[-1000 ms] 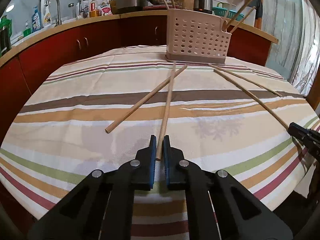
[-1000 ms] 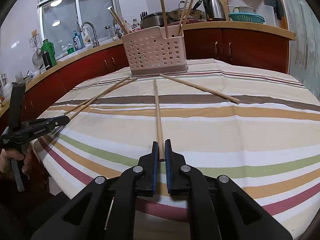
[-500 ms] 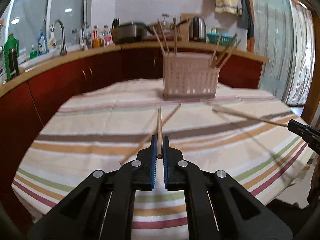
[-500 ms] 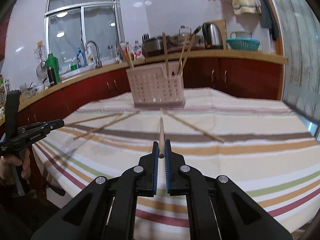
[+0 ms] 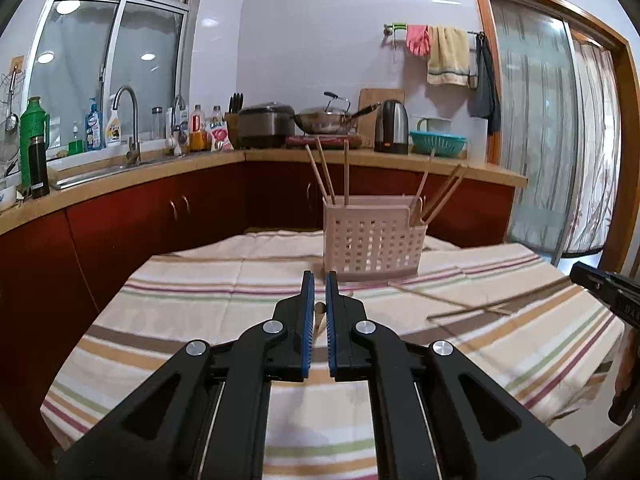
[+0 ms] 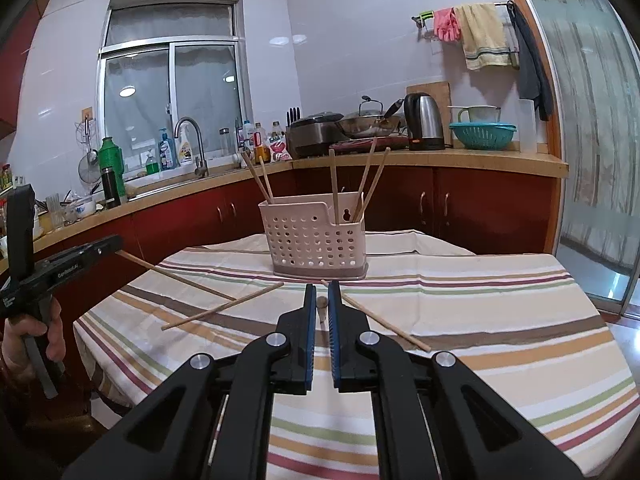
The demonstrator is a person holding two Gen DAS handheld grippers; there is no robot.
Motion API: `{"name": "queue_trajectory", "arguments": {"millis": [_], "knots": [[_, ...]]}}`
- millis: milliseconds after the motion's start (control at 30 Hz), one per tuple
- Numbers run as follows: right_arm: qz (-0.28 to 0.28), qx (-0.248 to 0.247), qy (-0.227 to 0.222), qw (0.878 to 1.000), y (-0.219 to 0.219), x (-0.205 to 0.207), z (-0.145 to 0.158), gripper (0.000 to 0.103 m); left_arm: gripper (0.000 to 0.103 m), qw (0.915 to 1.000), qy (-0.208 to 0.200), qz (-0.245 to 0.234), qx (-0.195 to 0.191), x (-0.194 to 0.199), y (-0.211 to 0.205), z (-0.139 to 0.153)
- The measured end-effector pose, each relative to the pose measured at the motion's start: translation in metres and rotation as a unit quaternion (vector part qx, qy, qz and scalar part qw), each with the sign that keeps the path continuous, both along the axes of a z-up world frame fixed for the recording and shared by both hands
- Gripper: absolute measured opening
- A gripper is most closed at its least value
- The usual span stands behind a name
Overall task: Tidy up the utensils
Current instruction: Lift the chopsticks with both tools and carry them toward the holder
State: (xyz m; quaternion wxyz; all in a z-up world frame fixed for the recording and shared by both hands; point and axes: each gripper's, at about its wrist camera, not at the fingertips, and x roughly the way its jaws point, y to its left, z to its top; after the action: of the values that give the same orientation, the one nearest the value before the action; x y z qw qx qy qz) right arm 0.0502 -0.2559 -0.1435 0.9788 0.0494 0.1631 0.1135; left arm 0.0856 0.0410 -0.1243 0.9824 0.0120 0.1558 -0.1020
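Note:
My left gripper [image 5: 319,280] is shut on a wooden chopstick [image 5: 319,309], held above the striped tablecloth [image 5: 180,320] and seen end-on between the blue pads. My right gripper [image 6: 322,292] is likewise shut on a second chopstick [image 6: 321,307]. The pink perforated utensil basket [image 5: 374,240] stands at the table's far side with several chopsticks upright in it. In the right wrist view the left gripper [image 6: 115,245] shows at the left, its chopstick [image 6: 172,276] slanting down toward the table. Two loose chopsticks [image 6: 224,307] [image 6: 384,320] lie on the cloth before the basket [image 6: 316,240].
A red-fronted kitchen counter [image 5: 160,168] curves behind the table, carrying a sink tap [image 5: 128,120], bottles, a rice cooker, a wok and a kettle [image 5: 392,126]. A glass sliding door [image 5: 540,140] is at the right. A person's hand [image 6: 40,332] grips the left tool.
Both grippers have risen, each lifting its chopstick off the cloth. Both views have tilted up from the tabletop toward the basket and kitchen wall.

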Motion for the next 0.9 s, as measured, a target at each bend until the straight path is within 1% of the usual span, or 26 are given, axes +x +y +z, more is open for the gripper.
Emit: {"name": "queue_trajectory", "arguments": {"millis": [133,300,467,667,767,900], "knots": [[0.003,0.004,0.005,1.000,0.000,0.017,0.006,0.007,0.006,0.9999,-0.011,0.000,-0.010,0.016,0.000,0.011],[0.010,-0.002,0.010,1.000,0.004,0.043,0.017,0.007,0.006,0.9996,-0.022,-0.001,-0.017,0.044,0.000,0.024],[0.018,-0.013,0.003,1.000,0.012,0.064,0.030,0.007,0.006,0.9992,-0.031,-0.002,-0.023,0.065,0.000,0.032],[0.024,-0.025,-0.007,0.999,0.019,0.084,0.044,0.007,0.006,0.9990,-0.041,-0.005,-0.020,0.085,-0.001,0.038],[0.024,-0.025,-0.009,0.999,0.019,0.093,0.049,0.007,0.006,0.9988,-0.047,-0.006,-0.014,0.094,-0.003,0.040],[0.024,-0.023,-0.013,0.999,0.021,0.105,0.053,0.007,0.006,0.9985,-0.052,-0.007,-0.015,0.104,-0.005,0.043]]}}
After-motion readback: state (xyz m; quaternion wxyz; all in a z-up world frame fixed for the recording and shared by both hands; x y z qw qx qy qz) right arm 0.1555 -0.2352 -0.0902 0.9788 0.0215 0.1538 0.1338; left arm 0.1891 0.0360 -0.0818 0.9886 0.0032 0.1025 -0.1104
